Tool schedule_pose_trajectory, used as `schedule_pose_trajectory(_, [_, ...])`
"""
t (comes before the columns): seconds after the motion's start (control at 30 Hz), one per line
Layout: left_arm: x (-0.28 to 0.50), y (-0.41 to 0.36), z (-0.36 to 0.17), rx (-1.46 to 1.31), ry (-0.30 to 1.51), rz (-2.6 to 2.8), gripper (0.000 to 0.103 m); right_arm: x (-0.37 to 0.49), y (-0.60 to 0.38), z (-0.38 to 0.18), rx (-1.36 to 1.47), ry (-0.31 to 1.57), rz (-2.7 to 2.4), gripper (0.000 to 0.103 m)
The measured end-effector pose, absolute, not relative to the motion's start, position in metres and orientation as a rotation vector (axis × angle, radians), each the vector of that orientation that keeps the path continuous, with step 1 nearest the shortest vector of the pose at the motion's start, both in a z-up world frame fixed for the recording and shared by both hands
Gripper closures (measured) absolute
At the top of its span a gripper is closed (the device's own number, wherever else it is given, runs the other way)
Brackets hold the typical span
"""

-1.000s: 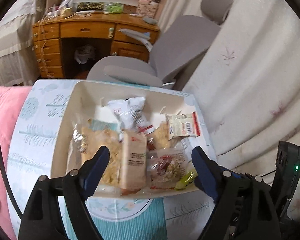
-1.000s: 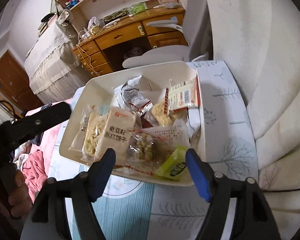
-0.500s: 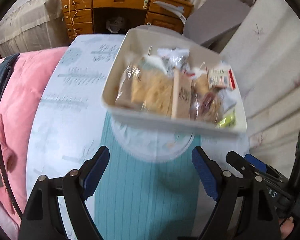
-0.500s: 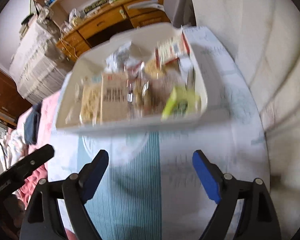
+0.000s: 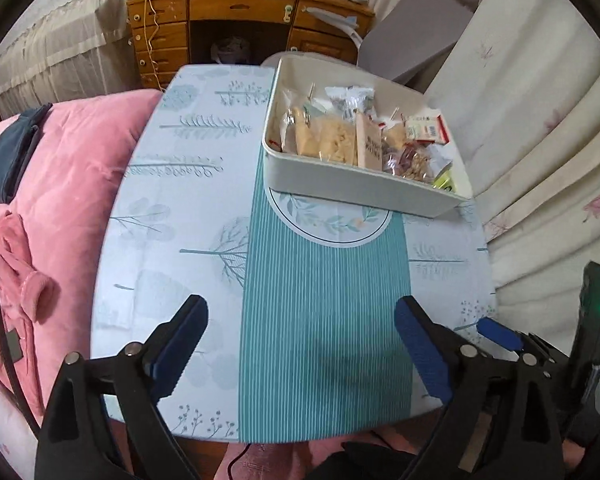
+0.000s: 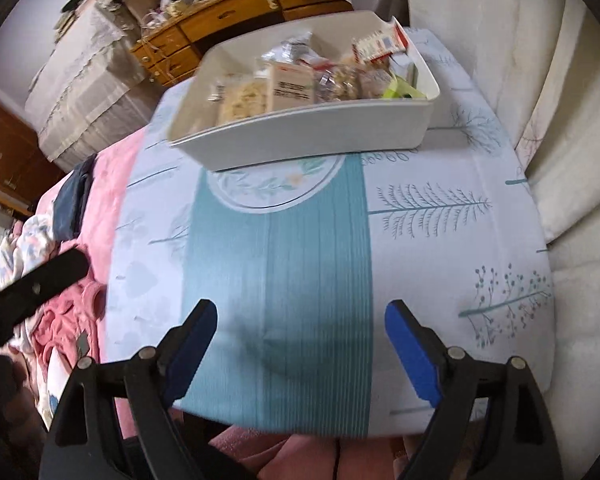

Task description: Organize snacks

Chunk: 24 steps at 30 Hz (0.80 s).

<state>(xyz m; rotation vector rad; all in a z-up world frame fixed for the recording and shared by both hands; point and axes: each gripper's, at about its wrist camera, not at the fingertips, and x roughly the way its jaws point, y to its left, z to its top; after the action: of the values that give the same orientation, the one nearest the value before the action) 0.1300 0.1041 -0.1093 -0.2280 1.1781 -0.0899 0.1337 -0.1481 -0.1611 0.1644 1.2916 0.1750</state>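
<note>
Snacks (image 5: 364, 140) remain in the white bin (image 5: 356, 190) at the far right of the worktop (image 5: 324, 300). Left gripper (image 5: 302, 340) and right gripper (image 6: 300, 340) both show fingers spread wide, holding nothing, above the near teal stripe. Both have withdrawn from the bin since a second ago, when the fingers hung over its near rim. Pink bedding (image 5: 60, 184) lies left.

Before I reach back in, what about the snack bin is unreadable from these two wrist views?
- Left wrist: bottom layer of the white bin, hidden by its near wall and top packets.
- Right wrist: print on the tan packet, blurred and too small.
- Right wrist: green packet mostly behind the rim.
- Both views: the bin's far outer side, hidden by the bin itself.
</note>
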Motion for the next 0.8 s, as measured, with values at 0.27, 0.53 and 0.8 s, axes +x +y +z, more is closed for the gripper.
schedule_pose_trajectory(0.27, [0.122, 0.100, -0.040, -0.209, 1.080, -0.075, 0.001, 0.126, -0.144, -0.088, 0.111, 1.236, 0.214, 0.012])
schedule_pose_trajectory(0.53, [0.112, 0.069, 0.000, -0.149, 0.988, -0.006, 0.001, 0.117, -0.154, -0.034, 0.125, 1.144, 0.263, 0.007])
schedule_pose_trajectory(0.8, [0.110, 0.058, -0.001, -0.127, 0.973, 0.056, 0.001, 0.108, -0.175, -0.021, 0.138, 1.039, 0.157, 0.002])
